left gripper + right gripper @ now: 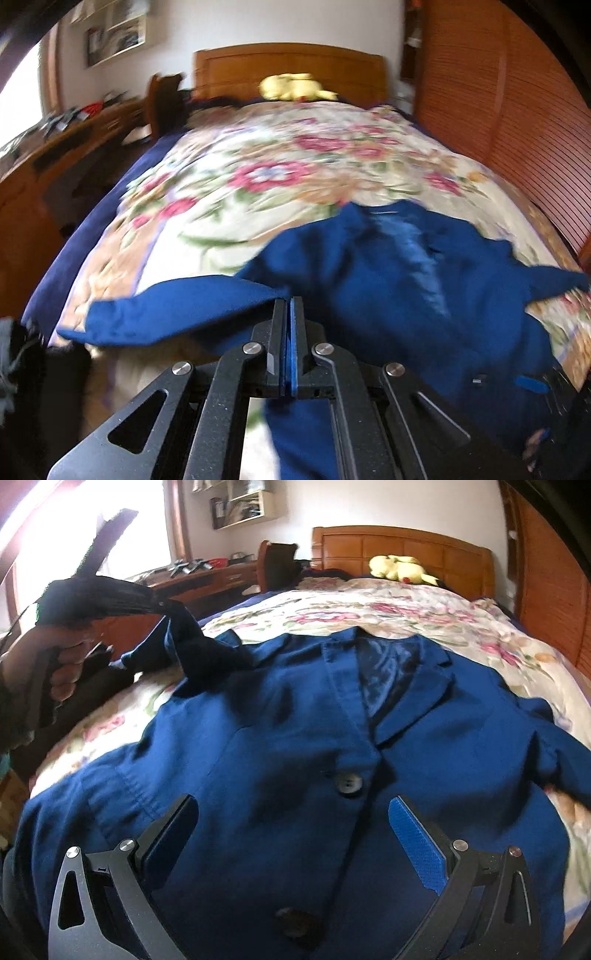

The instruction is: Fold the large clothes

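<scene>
- Blue jacket (295, 738) lies face up on the flowered bedspread (406, 605), collar toward the headboard (402, 550), buttons (347, 784) done up.
- Left gripper (288, 306): jaws clamped together on the jacket's sleeve; seen from the right wrist, the sleeve hangs lifted off the bedspread beside the jacket's shoulder.
- Right gripper (295, 834): released, jaws wide, hovering over the jacket front near the middle button, touching nothing I can see.
- Left hand (55, 657) grips its handle, tool angled down toward the jacket.
- Step, as judged: fold the sleeve across the chest. Carry it taut and level, lay it flat over the buttons; right gripper could pin the front to stop sliding.
</scene>
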Motion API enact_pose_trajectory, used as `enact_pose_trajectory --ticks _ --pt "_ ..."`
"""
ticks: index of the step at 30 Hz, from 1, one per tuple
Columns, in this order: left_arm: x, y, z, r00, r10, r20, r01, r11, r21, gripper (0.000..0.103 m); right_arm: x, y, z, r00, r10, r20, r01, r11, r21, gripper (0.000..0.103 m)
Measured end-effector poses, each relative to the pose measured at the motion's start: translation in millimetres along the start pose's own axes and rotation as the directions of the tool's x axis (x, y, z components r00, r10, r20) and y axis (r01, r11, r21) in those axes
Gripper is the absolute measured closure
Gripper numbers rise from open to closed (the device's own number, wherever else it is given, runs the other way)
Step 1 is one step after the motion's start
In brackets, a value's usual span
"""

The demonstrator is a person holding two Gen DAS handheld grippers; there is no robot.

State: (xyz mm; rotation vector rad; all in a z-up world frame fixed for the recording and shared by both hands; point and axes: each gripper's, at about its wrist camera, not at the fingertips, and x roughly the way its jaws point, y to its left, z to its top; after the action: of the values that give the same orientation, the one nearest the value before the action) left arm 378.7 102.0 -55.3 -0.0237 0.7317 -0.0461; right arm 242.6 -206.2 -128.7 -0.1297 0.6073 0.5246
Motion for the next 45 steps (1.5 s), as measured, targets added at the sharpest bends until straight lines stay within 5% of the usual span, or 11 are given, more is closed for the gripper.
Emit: enact_pose_trajectory --ticks 8,12,14,19,21,26,33,45 --pt "-17 -42 -9 0.999 -0.020 -0.037 0.023 0.995 0.094 0.099 -11 -9 -5 0.999 -0.032 0.014 0.031 0.999 0.039 0.001" --pt "-28 -37 -30 0.999 -0.022 -0.029 0.025 0.994 0.109 0.067 -10 0 -4 0.999 -0.049 0.016 0.049 0.999 0.007 0.001" --pt "-32 -33 -38 0.999 -0.023 -0.035 0.026 0.995 0.099 0.064 -9 2 -3 0.998 -0.054 0.017 0.054 0.998 -0.009 0.001" --pt "-35 -1 -53 0.999 0.027 -0.043 -0.024 0.998 0.066 0.032 -8 3 -1 0.999 -0.048 0.016 0.048 0.999 -0.017 0.001" --pt "-28 21 -58 0.997 0.060 -0.056 -0.057 0.998 0.040 0.027 -6 3 0 0.999 -0.045 0.015 0.045 0.999 -0.019 0.001" --pt "8 82 -72 0.979 0.159 -0.127 -0.163 0.986 -0.021 0.027 -5 10 1 0.999 -0.041 0.015 0.042 0.998 -0.040 0.001" --pt "46 137 -91 0.955 0.211 -0.207 -0.235 0.967 -0.100 0.027 -9 19 6 0.999 -0.019 0.042 0.022 0.998 -0.063 0.001" --pt "78 159 -106 0.938 0.206 -0.279 -0.266 0.943 -0.199 0.027 -18 16 5 0.996 -0.010 0.088 0.015 0.998 -0.055 0.001"
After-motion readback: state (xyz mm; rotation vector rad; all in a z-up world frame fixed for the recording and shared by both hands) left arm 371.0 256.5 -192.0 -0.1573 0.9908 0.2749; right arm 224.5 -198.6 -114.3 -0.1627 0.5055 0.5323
